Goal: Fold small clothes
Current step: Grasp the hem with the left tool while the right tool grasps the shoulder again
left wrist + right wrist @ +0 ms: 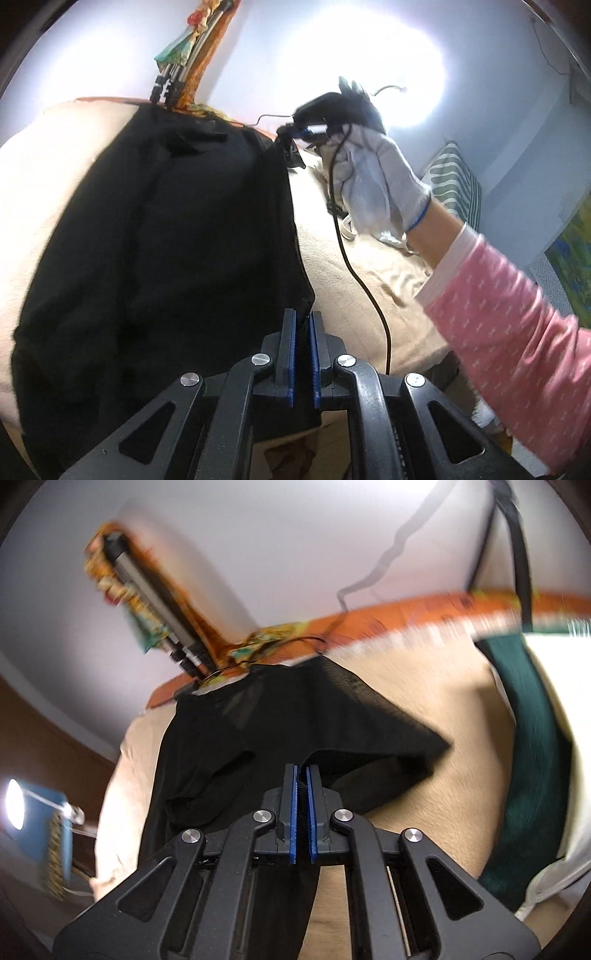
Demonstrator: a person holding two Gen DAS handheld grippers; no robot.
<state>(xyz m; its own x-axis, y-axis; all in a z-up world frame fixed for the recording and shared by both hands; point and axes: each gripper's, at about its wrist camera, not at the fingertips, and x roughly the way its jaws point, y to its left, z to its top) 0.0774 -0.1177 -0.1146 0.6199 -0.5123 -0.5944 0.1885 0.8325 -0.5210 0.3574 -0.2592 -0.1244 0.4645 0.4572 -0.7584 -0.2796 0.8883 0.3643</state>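
A black garment (166,240) lies spread over a beige blanket (369,280). My left gripper (303,317) is shut on its near right edge. In the right wrist view my right gripper (302,771) is shut on another edge of the black garment (240,753), lifting a fold off the beige blanket (443,790). In the left wrist view the right gripper (291,155) is held by a white-gloved hand (373,184) at the garment's far right corner, its cable trailing across the blanket.
A green and white cloth (532,760) lies to the right on the bed. A tripod wrapped in orange patterned cloth (155,620) stands at the far edge. A striped cushion (458,184) leans by the wall. A lamp (14,805) glows at the left.
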